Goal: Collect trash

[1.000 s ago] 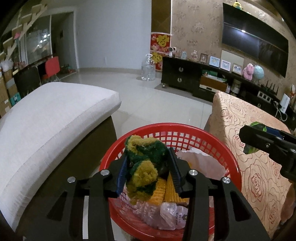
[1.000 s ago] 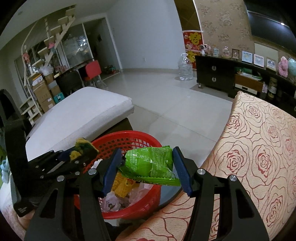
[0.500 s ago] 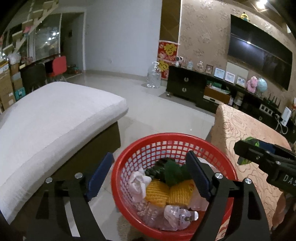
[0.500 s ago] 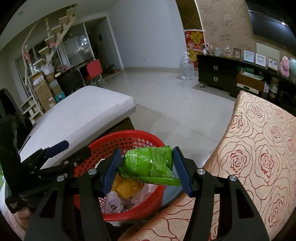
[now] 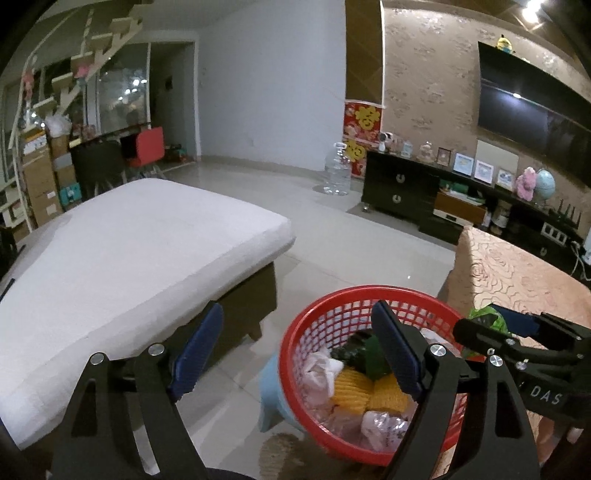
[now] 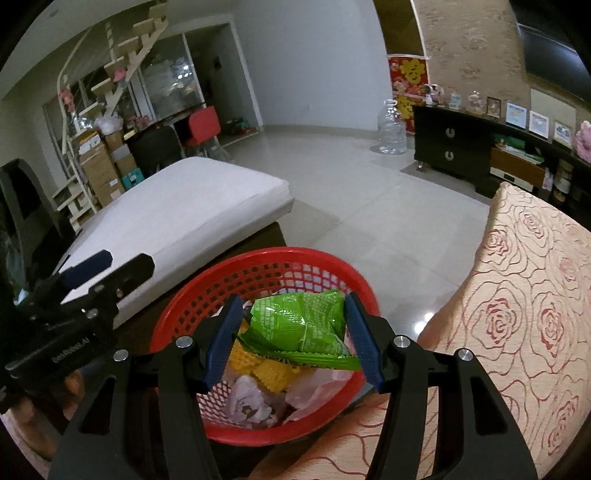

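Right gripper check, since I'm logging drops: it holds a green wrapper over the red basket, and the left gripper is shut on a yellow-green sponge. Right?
Not quite. The left gripper is open and holds nothing, as the left wrist view shows. The rest stands: the right gripper holds the green wrapper over the red basket.

1. Dim indoor light, bluish cast, both my wrist views.
2. Ceiling lamp (image 5: 532, 9) flares top right; its glare streaks the TV (image 5: 532, 122).
3. Small specular spot on the floor tiles (image 6: 428, 315).
4. Heavy fisheye bending, black vignette in the corners.
5. Red basket (image 5: 332, 306) rim slightly smeared.
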Motion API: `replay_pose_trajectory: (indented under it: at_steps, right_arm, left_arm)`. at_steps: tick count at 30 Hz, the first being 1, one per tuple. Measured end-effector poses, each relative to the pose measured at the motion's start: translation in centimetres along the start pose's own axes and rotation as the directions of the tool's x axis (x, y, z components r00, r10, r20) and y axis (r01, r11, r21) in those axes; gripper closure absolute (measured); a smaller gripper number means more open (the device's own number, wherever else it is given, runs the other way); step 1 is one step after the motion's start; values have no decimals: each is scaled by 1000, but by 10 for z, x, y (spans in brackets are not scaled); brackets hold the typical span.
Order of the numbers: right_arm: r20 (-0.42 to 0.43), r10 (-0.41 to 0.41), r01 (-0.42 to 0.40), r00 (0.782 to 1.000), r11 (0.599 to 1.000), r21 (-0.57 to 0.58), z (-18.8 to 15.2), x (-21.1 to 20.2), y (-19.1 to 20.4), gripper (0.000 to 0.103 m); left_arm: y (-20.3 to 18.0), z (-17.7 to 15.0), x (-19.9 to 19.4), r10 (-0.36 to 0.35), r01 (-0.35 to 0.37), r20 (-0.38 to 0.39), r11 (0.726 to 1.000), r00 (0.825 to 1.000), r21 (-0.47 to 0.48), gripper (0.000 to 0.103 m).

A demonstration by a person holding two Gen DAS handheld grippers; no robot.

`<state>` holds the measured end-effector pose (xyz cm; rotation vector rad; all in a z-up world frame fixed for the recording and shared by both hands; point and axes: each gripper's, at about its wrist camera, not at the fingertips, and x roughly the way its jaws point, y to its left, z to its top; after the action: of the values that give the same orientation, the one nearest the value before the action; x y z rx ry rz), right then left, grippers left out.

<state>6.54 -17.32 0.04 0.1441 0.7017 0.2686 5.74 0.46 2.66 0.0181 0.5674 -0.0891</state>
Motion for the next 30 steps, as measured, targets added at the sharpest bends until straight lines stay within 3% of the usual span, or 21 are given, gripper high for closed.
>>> replay_pose_trajectory:
  at_steps: [5, 9, 13, 24, 30]
  right_arm:
    - [-13, 21, -22, 1000, 999, -27, -3, 6, 15, 46]
    - [-8, 41, -42, 999, 998, -45, -5, 6, 26, 33]
    - [1, 53, -53, 999, 997, -51, -5, 3, 30, 26]
    - [89, 59, -64, 994, 997, 48, 3, -25, 1, 7]
    - [105, 19, -30, 994, 994, 106, 5, -38, -13, 7]
  left_arm:
    - [12, 2, -5, 15, -15, -2, 1000, 1000, -18, 23]
    - [17, 3, -8, 23, -23, 1, 999, 1000, -24, 23]
    - [19, 4, -11, 27, -27, 4, 999, 1000, -28, 23]
    - [21, 6, -17, 37, -36, 14, 999, 999, -33, 20]
    - [28, 7, -30, 39, -38, 26, 998, 999, -42, 17]
